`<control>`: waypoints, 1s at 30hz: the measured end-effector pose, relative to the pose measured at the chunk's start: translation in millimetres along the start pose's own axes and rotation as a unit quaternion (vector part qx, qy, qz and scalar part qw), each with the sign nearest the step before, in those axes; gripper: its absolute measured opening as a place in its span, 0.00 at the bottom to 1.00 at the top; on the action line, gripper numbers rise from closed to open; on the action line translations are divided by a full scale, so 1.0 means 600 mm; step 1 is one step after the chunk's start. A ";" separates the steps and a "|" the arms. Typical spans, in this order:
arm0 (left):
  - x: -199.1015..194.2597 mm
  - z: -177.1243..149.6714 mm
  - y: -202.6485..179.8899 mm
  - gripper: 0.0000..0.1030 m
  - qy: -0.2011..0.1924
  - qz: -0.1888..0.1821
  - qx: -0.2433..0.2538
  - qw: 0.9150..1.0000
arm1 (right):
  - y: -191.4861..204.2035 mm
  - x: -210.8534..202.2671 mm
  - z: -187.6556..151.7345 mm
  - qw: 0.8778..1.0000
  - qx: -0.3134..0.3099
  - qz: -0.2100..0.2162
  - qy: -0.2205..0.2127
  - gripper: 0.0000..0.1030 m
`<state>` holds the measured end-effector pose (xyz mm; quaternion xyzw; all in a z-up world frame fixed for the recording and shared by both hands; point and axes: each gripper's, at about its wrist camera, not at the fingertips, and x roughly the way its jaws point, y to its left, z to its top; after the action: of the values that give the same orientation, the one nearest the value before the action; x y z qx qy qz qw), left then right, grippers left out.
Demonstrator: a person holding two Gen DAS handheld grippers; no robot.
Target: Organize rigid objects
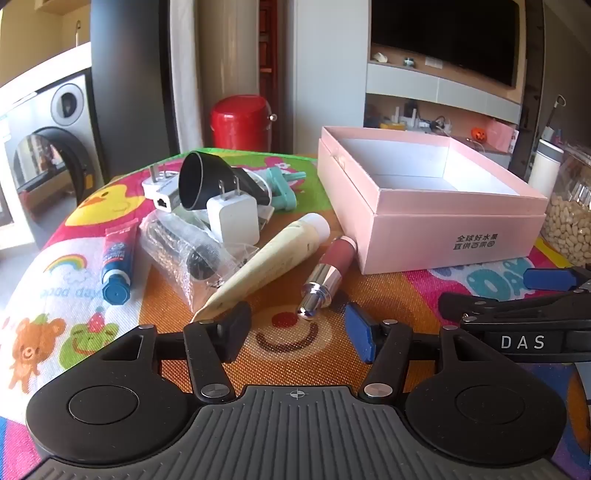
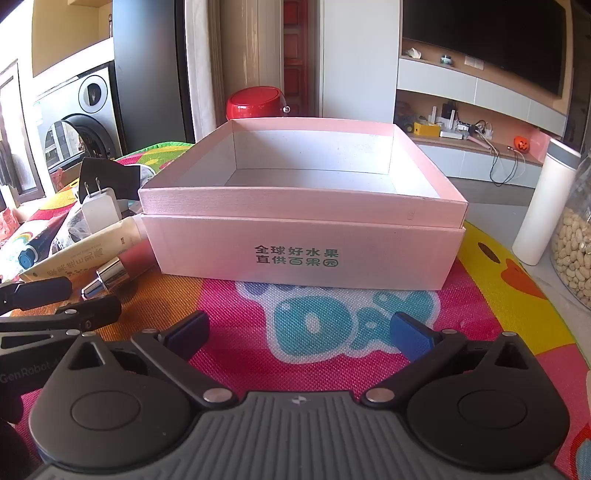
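Before my left hand-held gripper [image 1: 297, 334], spread and empty, lies a lipstick [image 1: 327, 275]; my right hand-held gripper [image 2: 299, 334], spread wide, faces the pink box [image 2: 303, 251].

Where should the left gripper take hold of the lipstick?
Grip the lipstick across its pink barrel, coming down from above with the fingers on its two long sides. It lies flat on the mat, silver end toward the left gripper; the silver part is narrower and slick.

Home living room, wall television [image 1: 443, 33], washing machine [image 1: 48, 147], cartoon tablecloth [image 2: 332, 317]
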<state>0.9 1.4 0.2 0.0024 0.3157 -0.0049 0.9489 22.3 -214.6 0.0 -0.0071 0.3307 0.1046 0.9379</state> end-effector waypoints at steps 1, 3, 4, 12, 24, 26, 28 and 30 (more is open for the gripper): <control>0.000 0.000 0.000 0.61 0.000 -0.001 -0.001 1.000 | 0.000 0.000 0.000 1.000 0.000 0.000 0.000 1.00; 0.001 0.002 0.000 0.61 0.000 -0.002 -0.003 1.000 | 0.000 0.000 0.000 1.000 0.000 0.000 0.000 1.00; -0.002 -0.001 0.002 0.61 -0.001 -0.001 -0.001 1.000 | 0.000 0.000 0.000 1.000 0.000 0.000 0.000 1.00; -0.002 -0.001 0.004 0.61 -0.002 -0.002 -0.003 1.000 | 0.000 0.000 0.000 1.000 0.000 0.000 0.000 1.00; -0.002 -0.002 0.004 0.61 -0.002 -0.002 -0.002 1.000 | 0.000 0.000 0.000 1.000 0.000 0.000 0.000 1.00; -0.002 -0.002 0.005 0.61 -0.002 -0.002 -0.003 1.000 | 0.000 0.000 0.000 1.000 0.000 0.000 0.000 1.00; -0.002 -0.003 0.005 0.61 -0.002 -0.001 -0.002 1.000 | 0.000 0.000 0.000 1.000 0.000 0.000 0.000 1.00; -0.001 -0.002 0.004 0.61 -0.002 -0.001 -0.002 1.000 | 0.000 0.000 0.000 1.000 0.000 0.000 0.000 1.00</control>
<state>-0.5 4.0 -0.4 0.0000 0.3137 -0.0056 0.9495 22.4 -214.3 0.1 -0.0075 0.3308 0.1044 0.9379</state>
